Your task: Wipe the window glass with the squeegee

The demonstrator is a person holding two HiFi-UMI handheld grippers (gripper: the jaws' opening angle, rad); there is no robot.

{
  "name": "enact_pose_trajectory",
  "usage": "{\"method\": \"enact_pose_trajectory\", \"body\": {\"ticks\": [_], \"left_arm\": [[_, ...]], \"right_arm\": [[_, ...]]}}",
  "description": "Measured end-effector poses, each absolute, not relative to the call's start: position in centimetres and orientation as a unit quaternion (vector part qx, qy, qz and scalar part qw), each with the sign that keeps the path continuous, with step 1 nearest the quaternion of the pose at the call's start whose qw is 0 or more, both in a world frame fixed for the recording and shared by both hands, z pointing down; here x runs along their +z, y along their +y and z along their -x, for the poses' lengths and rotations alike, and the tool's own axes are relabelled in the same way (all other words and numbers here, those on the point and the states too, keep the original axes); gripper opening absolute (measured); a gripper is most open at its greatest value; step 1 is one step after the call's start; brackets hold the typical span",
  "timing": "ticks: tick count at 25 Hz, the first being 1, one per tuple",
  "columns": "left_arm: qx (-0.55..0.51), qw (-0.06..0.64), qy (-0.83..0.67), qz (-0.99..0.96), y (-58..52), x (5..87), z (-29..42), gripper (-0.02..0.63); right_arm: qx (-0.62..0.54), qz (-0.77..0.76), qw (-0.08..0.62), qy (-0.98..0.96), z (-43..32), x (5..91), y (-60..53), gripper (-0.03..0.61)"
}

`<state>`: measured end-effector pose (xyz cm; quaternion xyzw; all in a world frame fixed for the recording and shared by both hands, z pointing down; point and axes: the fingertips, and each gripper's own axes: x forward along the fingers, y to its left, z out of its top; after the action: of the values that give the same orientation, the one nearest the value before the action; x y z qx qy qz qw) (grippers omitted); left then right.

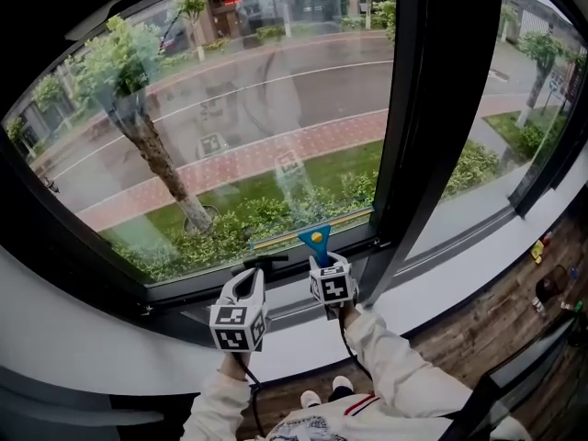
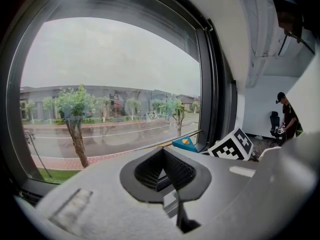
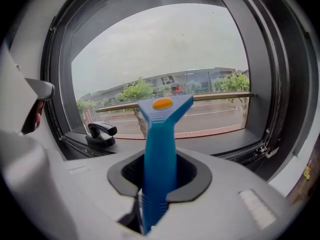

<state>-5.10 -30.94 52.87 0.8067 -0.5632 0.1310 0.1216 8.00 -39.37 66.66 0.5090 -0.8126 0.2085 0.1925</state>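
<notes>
Grey plastic marks the left gripper (image 1: 246, 290), which hangs just below the window's lower frame (image 1: 184, 278). Its fingers are pressed together on nothing, likely held aside so the wiping side has room. Just right of it sits the black window handle (image 1: 264, 263). Further right, the right gripper (image 1: 325, 266) pinches the blue squeegee (image 1: 316, 239) by its handle, upright, so the blade appears to lie level against the window glass (image 1: 230, 118) at its bottom edge.

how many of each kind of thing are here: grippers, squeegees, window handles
grippers: 2, left gripper and right gripper
squeegee: 1
window handle: 1
total: 4
</notes>
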Motion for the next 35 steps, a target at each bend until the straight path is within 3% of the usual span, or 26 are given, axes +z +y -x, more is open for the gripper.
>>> {"method": "enact_pose_trajectory", "body": {"ticks": [28, 35], "left_arm": [[0.136, 0.142, -0.566, -0.8, -29.6, 54.8, 5.4, 0.003], [0.137, 0.15, -0.577, -0.791, -29.0, 55.6, 6.0, 0.003]], "right_arm": [[0.239, -0.493, 0.266, -0.793, -7.4, 67.7, -39.0, 0.092], [0.227, -0.489, 0.255, -0.802, -7.4, 67.8, -38.5, 0.089]]}}
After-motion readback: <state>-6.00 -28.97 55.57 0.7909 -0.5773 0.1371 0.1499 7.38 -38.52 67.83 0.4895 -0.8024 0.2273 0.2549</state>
